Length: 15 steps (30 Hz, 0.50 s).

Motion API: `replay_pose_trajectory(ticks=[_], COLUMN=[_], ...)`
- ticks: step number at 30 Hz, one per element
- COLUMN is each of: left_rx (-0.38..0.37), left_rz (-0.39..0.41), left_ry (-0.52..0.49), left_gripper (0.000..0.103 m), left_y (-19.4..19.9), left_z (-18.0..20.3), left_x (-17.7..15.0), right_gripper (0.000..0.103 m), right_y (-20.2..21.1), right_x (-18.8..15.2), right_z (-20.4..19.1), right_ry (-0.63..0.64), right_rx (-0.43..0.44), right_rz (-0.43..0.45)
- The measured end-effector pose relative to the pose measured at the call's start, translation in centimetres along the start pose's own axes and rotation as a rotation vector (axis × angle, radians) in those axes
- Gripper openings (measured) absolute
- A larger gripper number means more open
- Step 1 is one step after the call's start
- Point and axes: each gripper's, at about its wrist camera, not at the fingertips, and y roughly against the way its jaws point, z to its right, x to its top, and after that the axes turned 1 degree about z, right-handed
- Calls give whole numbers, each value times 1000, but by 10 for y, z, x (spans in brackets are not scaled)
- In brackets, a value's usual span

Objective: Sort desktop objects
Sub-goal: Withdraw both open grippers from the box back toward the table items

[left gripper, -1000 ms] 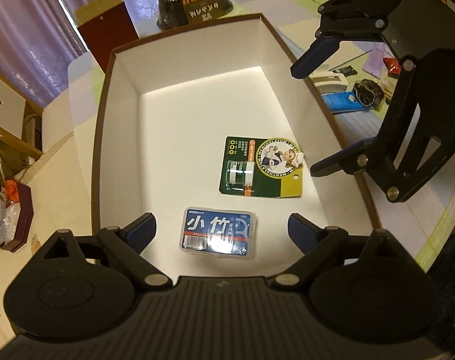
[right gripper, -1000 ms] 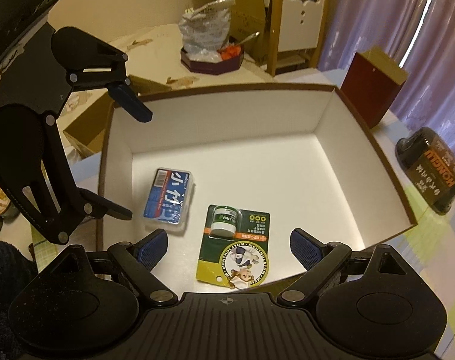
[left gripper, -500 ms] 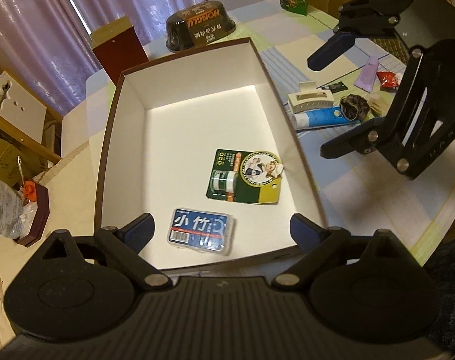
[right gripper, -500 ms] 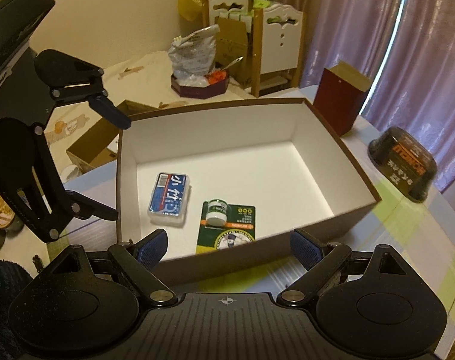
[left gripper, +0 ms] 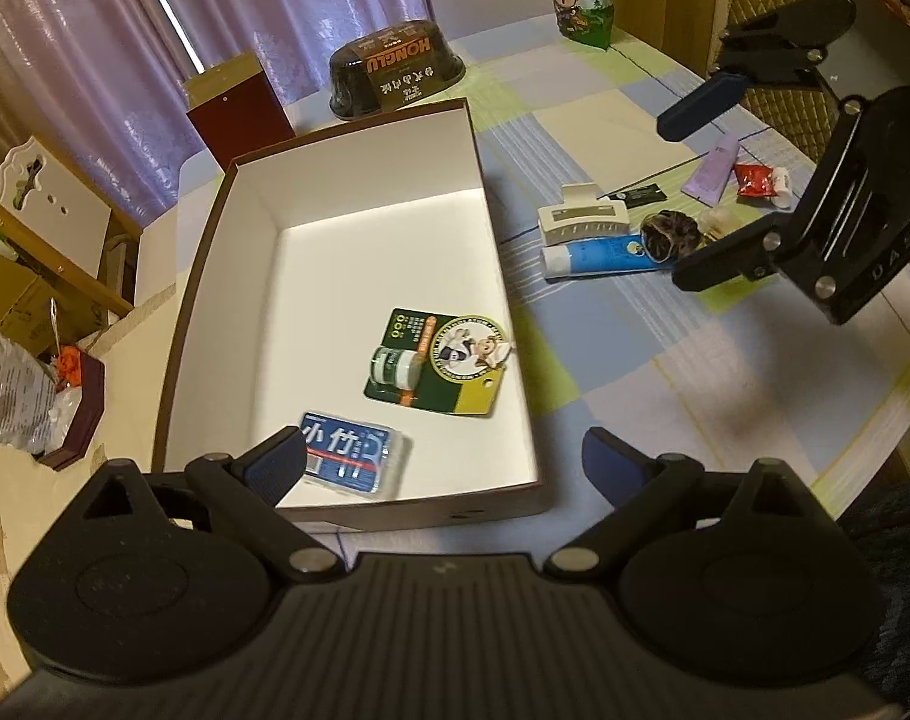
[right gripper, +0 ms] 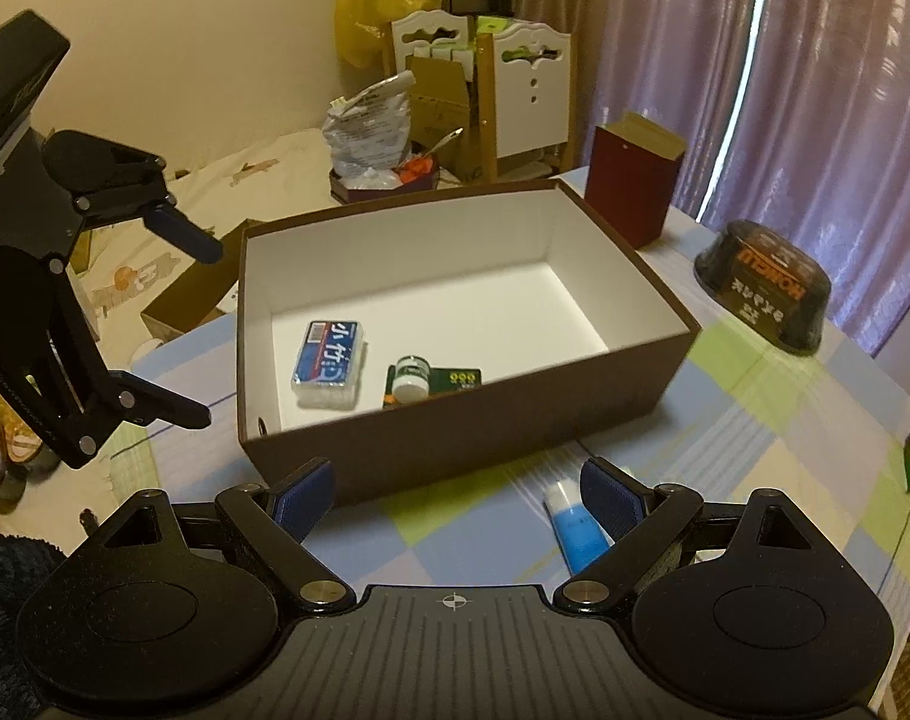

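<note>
A: Biggest first: patchwork-clothed bench [left gripper: 605, 324], then brown box [left gripper: 359, 276] sitting on it, white inside.
B: Already in the box: blue floss case [left gripper: 353, 459] and green carded jar [left gripper: 437, 363], lying near each other at the near end.
A: Still out on the bench: blue tube [left gripper: 599, 255], white clip [left gripper: 584, 219], dark scrunchie [left gripper: 671, 234], small sachets beyond.
B: Left hand-held gripper [left gripper: 443, 462] spread wide, holding nothing, hovering over the box's near wall.
A: Right hand-held gripper [right gripper: 455, 495] likewise wide and empty, blue tube [right gripper: 575, 531] just beside its right finger.
B: Between picks, probably. Next: lower over the tube, straddle, close.
</note>
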Motion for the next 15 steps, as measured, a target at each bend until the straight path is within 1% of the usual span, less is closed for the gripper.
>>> replay_pose_trajectory(ticks=[11, 15], left_rx=[56, 69], left_rz=[-11, -4], left_ry=[65, 81], left_gripper=[99, 100], left_y=[4, 5], left_z=[33, 46], left_x=[-1, 1], right_gripper=[91, 91], right_y=[30, 38], right_x=[-32, -46], right_z=[20, 28], right_ry=[-50, -88], right_rx=[4, -14], right_rz=[23, 23])
